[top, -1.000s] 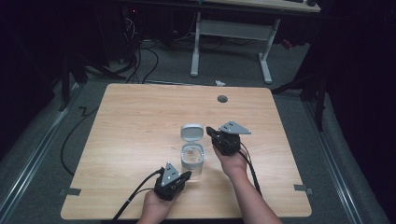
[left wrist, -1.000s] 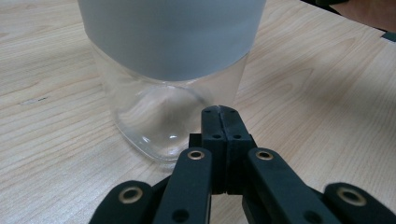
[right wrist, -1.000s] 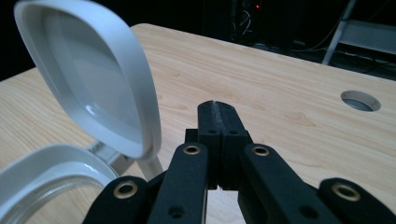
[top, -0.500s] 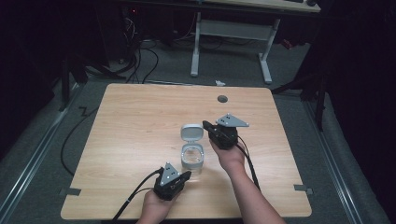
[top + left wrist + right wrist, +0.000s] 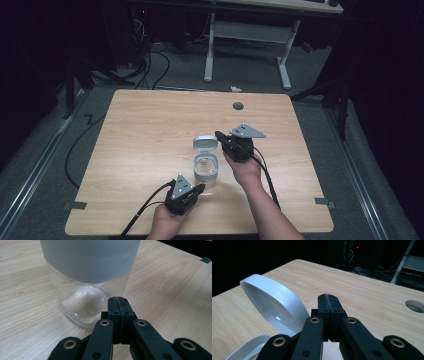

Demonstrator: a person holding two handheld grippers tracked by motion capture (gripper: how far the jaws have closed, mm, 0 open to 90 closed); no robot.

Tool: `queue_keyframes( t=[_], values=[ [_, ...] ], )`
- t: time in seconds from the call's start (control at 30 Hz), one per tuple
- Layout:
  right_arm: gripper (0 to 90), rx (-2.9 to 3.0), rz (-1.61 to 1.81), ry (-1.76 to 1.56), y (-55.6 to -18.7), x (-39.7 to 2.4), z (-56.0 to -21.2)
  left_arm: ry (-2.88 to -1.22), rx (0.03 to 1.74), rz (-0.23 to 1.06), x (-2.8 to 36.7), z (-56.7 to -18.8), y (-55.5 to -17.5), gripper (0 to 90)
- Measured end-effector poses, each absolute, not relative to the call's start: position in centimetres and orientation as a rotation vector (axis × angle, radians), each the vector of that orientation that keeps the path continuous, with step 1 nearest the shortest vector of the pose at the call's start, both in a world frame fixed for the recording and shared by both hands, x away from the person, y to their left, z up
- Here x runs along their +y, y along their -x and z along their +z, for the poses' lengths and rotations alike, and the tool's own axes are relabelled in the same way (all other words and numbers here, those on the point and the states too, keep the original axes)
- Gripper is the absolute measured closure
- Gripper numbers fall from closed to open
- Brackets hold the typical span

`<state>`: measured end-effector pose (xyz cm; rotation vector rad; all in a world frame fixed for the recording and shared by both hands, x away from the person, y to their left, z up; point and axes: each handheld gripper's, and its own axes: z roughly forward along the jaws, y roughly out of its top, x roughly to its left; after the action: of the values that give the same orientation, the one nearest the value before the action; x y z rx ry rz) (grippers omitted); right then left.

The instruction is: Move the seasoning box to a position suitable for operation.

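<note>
A clear jar (image 5: 205, 168) stands on the worktop (image 5: 150, 130), lid (image 5: 205, 143) flipped up. Left hand-held gripper (image 5: 117, 300) is fully closed, empty, beside its base. Right hand-held gripper (image 5: 329, 298) is closed, empty, beside the lid.

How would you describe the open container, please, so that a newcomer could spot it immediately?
On the wooden table, look near the middle, between the two grippers. There stands a clear jar with a grey band round its top. Its hinged grey lid is flipped open.
</note>
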<state>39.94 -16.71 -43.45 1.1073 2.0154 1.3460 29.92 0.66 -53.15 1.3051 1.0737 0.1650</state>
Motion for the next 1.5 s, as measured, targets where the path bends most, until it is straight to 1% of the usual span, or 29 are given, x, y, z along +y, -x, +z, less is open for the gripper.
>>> queue_keyframes(
  t=[0.33, 0.73, 1.17, 1.5],
  values=[
    [90.0, 2.024, 1.365, -1.106, -38.9, -17.1, -44.0, -1.307, 1.074, 0.166, 0.6, -53.1, -29.9, 90.0],
    [90.0, 2.037, 1.361, -1.088, -36.5, -17.6, -45.2, -1.307, 1.073, 0.165, 0.6, -53.1, -29.9, 90.0],
    [89.9, 2.024, 1.315, -1.158, -35.7, -20.1, -46.9, -1.305, 1.045, 0.112, 0.9, -52.7, -29.3, 90.0],
    [88.6, 2.008, 1.288, -1.22, -34.8, -22.3, -48.6, -1.372, 1.015, 0.09, 2.7, -52.1, -28.9, 89.4]
  ],
)
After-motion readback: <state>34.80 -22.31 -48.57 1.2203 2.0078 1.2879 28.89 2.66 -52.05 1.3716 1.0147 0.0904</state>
